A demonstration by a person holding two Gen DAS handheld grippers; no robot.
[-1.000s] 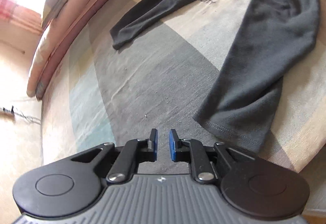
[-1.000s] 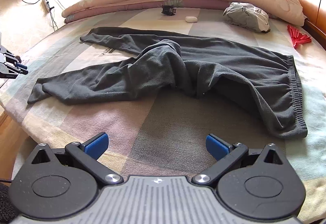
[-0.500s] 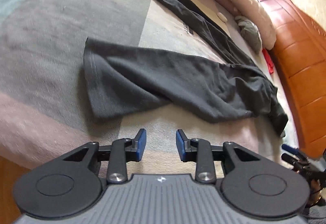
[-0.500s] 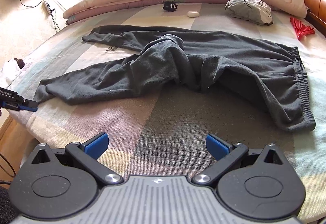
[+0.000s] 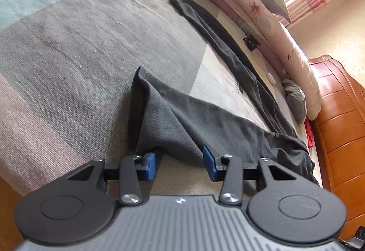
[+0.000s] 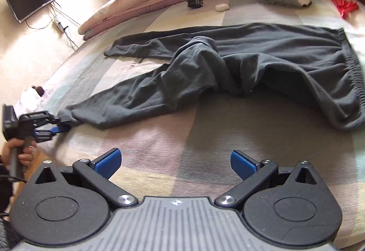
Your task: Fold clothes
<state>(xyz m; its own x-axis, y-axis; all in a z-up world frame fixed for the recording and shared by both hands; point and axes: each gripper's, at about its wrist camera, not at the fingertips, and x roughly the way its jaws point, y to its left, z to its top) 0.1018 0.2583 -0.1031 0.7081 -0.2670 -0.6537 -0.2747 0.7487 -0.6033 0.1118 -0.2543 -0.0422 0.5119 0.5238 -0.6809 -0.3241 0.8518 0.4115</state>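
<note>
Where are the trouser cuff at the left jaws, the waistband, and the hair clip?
trouser cuff (image 5: pixel 146 100), left wrist view, hem edge
waistband (image 6: pixel 352 64), right wrist view, ribbed elastic edge
hair clip (image 6: pixel 194 2), right wrist view, its black teeth

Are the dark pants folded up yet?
No. The pants lie spread and rumpled on the bed, both legs stretched out apart.
</note>
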